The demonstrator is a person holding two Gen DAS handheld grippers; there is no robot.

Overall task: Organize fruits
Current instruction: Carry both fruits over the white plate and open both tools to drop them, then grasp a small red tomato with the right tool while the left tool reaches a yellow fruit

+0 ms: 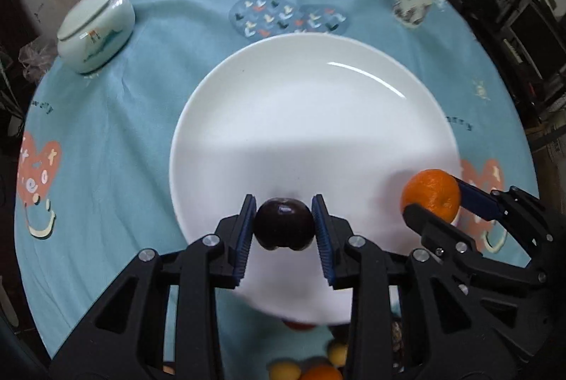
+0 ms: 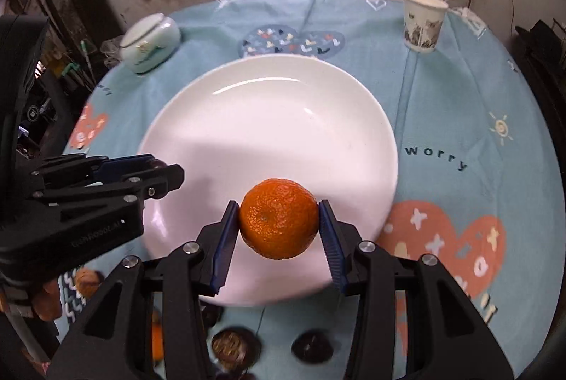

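A large white plate lies in the middle of the blue tablecloth; it also shows in the right wrist view. My left gripper is shut on a dark plum and holds it over the plate's near edge. My right gripper is shut on an orange mandarin above the plate's near rim. The mandarin also shows in the left wrist view at the plate's right side. The left gripper shows at the left of the right wrist view; the plum is hidden there.
A pale green lidded jar stands at the far left, a paper cup at the far right. Several more fruits lie below the plate near me. Dark round pieces and a walnut lie near the front edge.
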